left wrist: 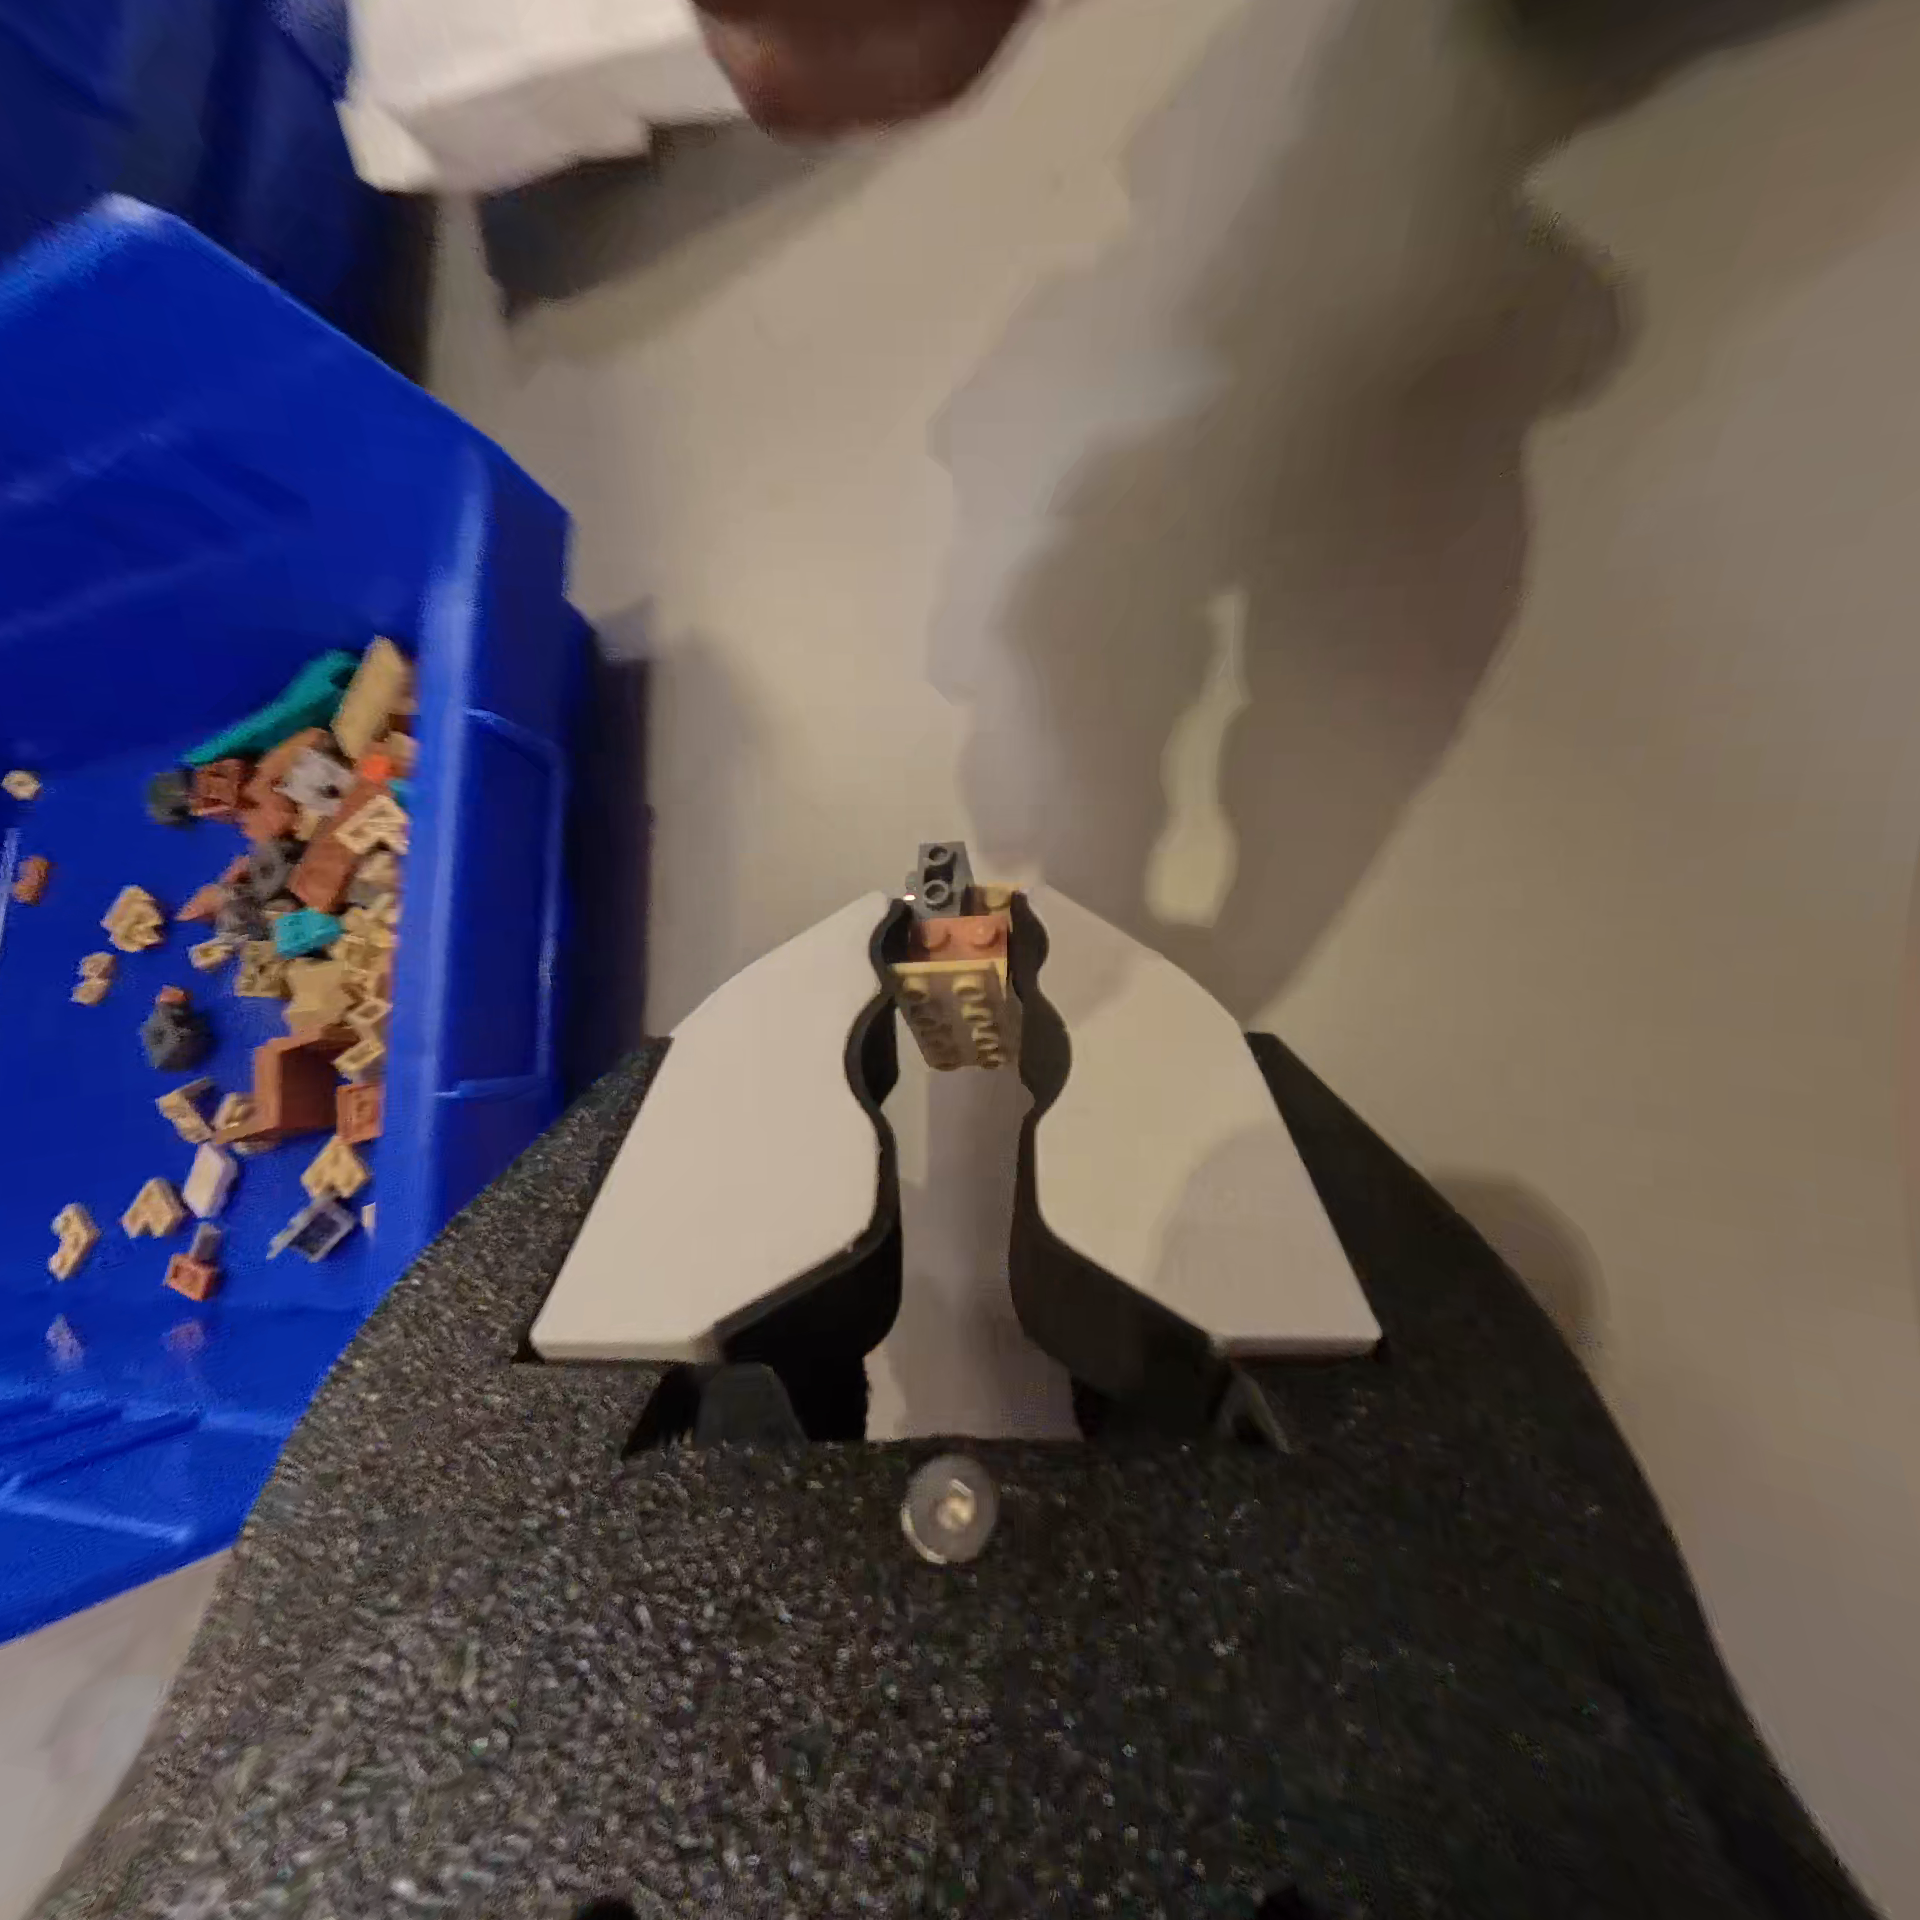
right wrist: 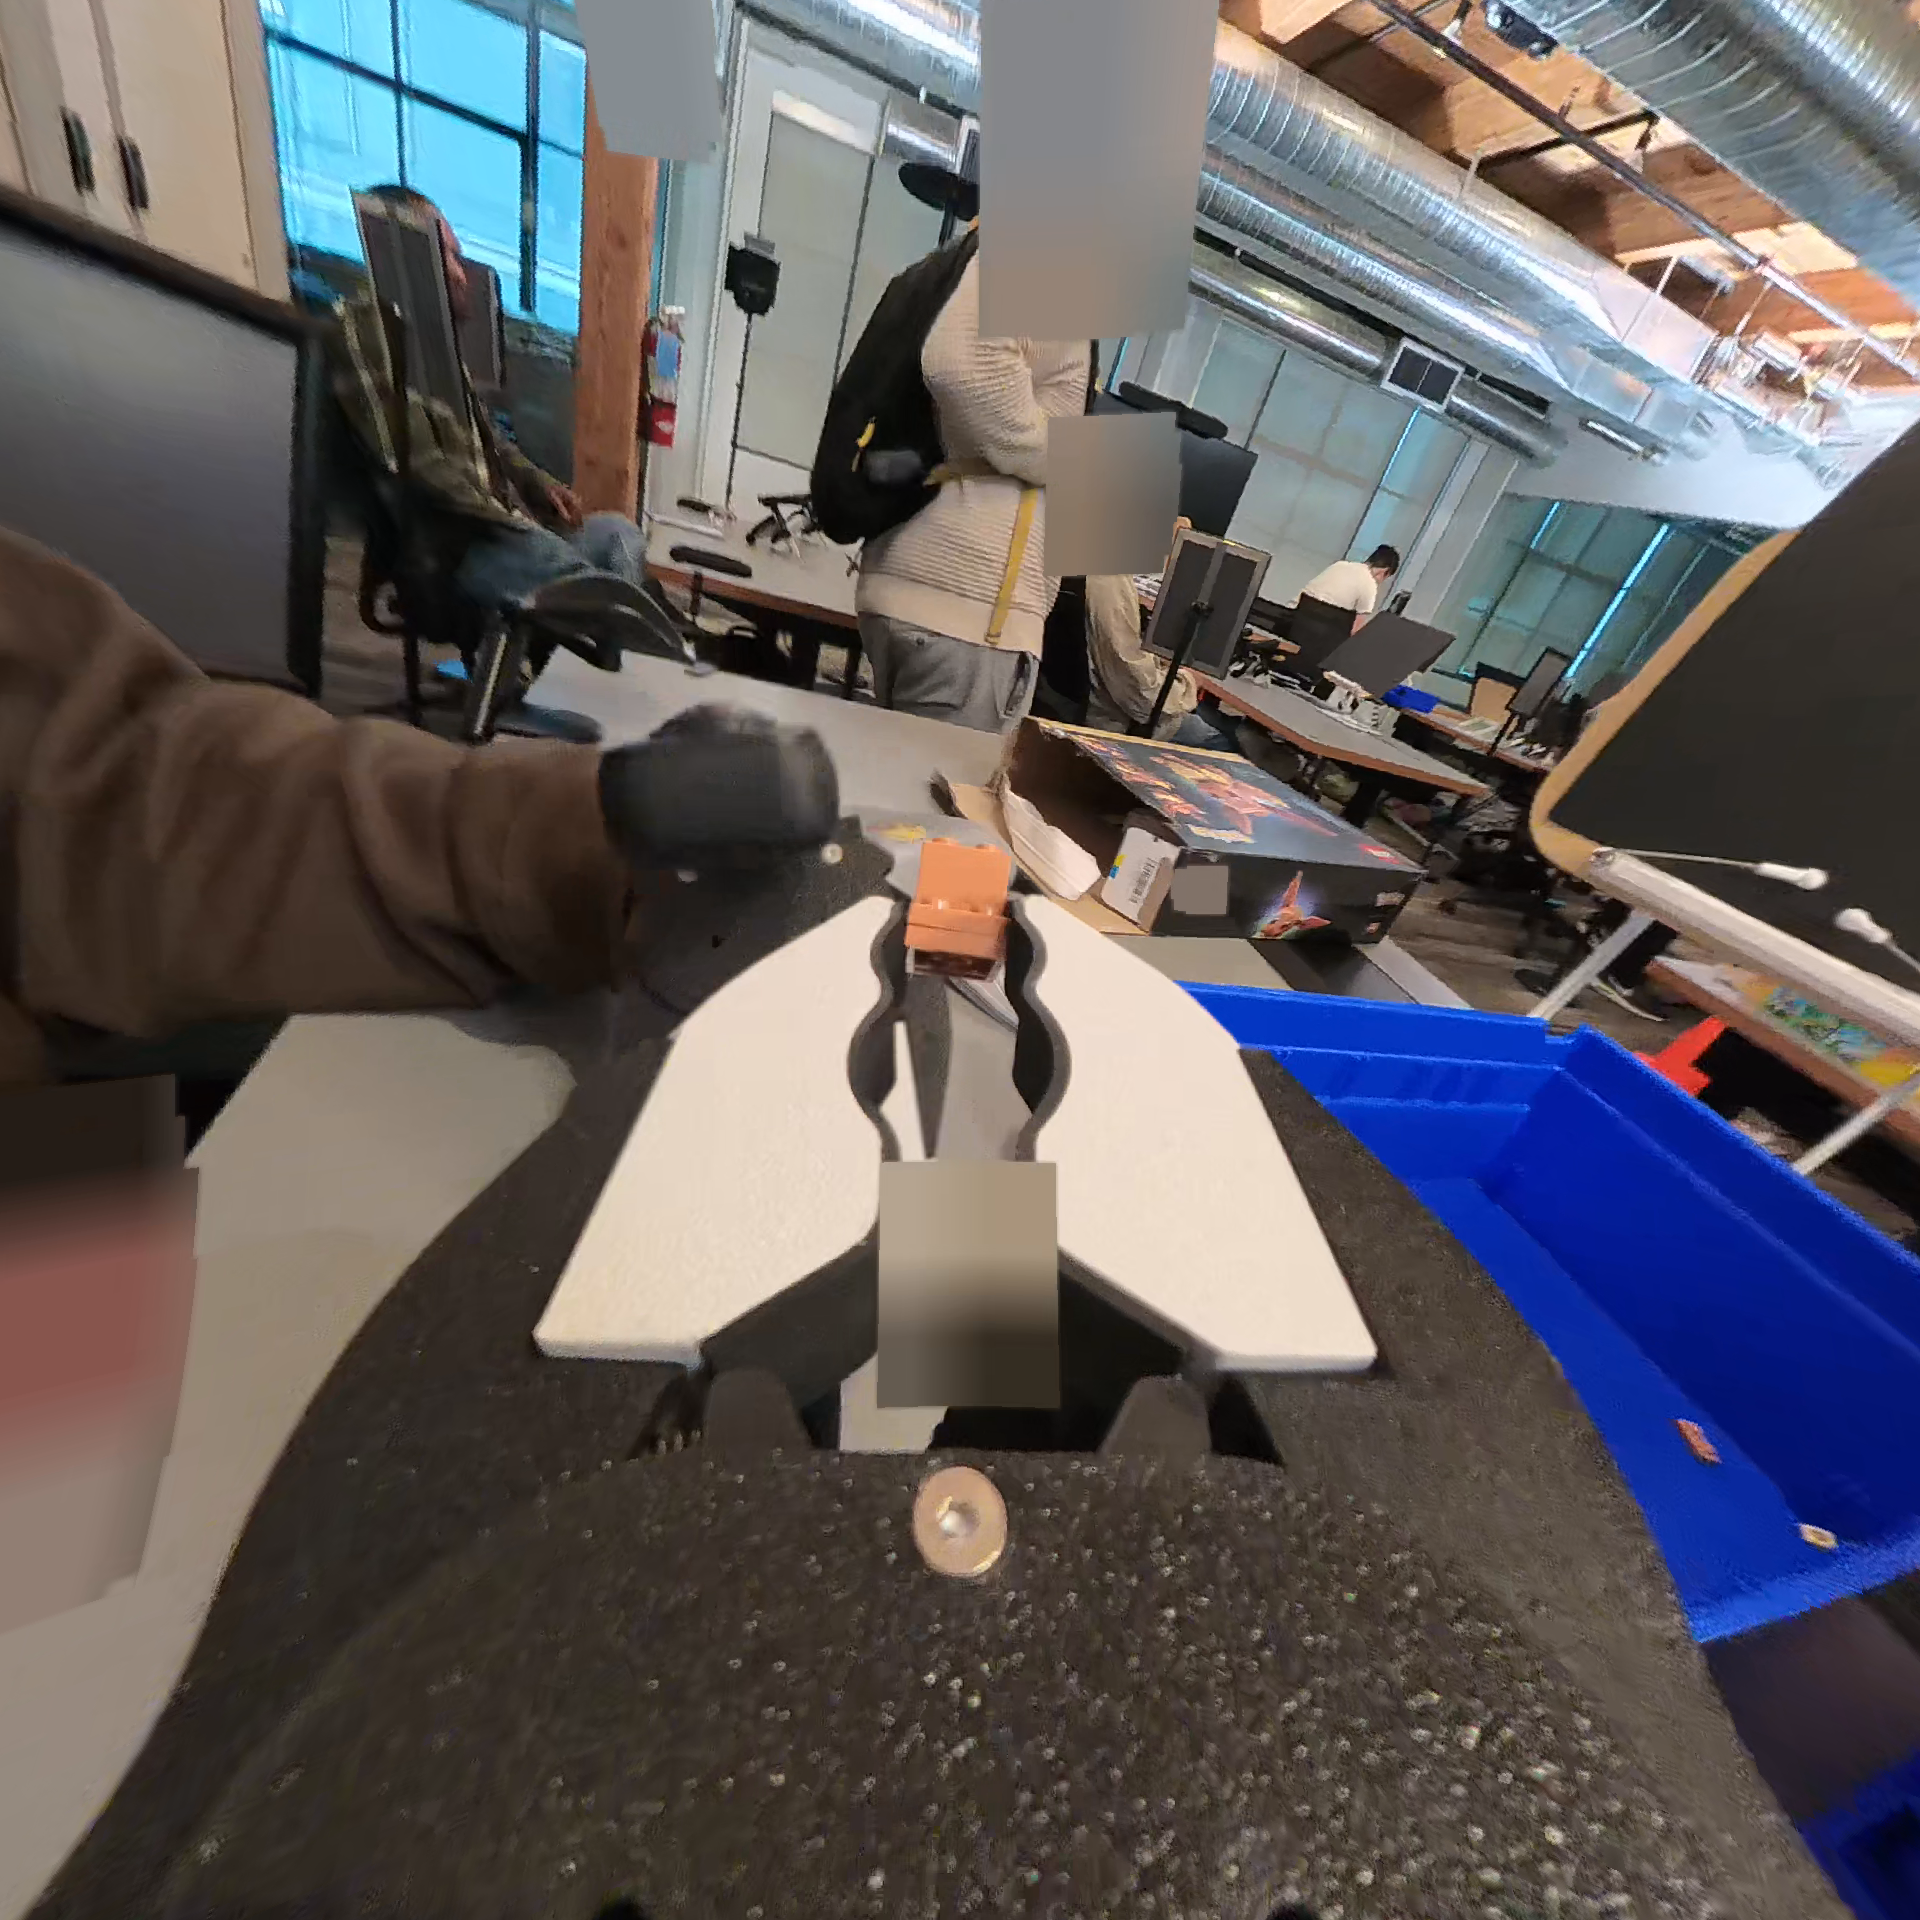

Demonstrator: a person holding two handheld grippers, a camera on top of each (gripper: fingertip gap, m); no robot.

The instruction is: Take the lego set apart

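Observation:
My left gripper (left wrist: 954, 935) is shut on a small brick assembly (left wrist: 956, 987): a tan studded plate, a brown brick above it and a dark grey piece (left wrist: 941, 883) at the tip. It hangs over a light grey table (left wrist: 1351, 520), to the right of a blue bin (left wrist: 260, 520) with several small tan, brown and teal bricks (left wrist: 312, 883). My right gripper (right wrist: 956, 935) is shut on an orange-brown brick piece (right wrist: 958, 914), held up above the table. The left gripper's black body (right wrist: 748, 914) and a gloved hand (right wrist: 717, 790) with a brown sleeve lie just beyond it to the left.
A blue bin (right wrist: 1558, 1195) stands to the right in the right wrist view, with a few small pieces in it. A dark printed cardboard box (right wrist: 1247, 831) lies on the table behind. A white block (left wrist: 520, 94) sits at the table's far end. People and desks are in the background. There is about 15 centimetres between the tips of the two grippers.

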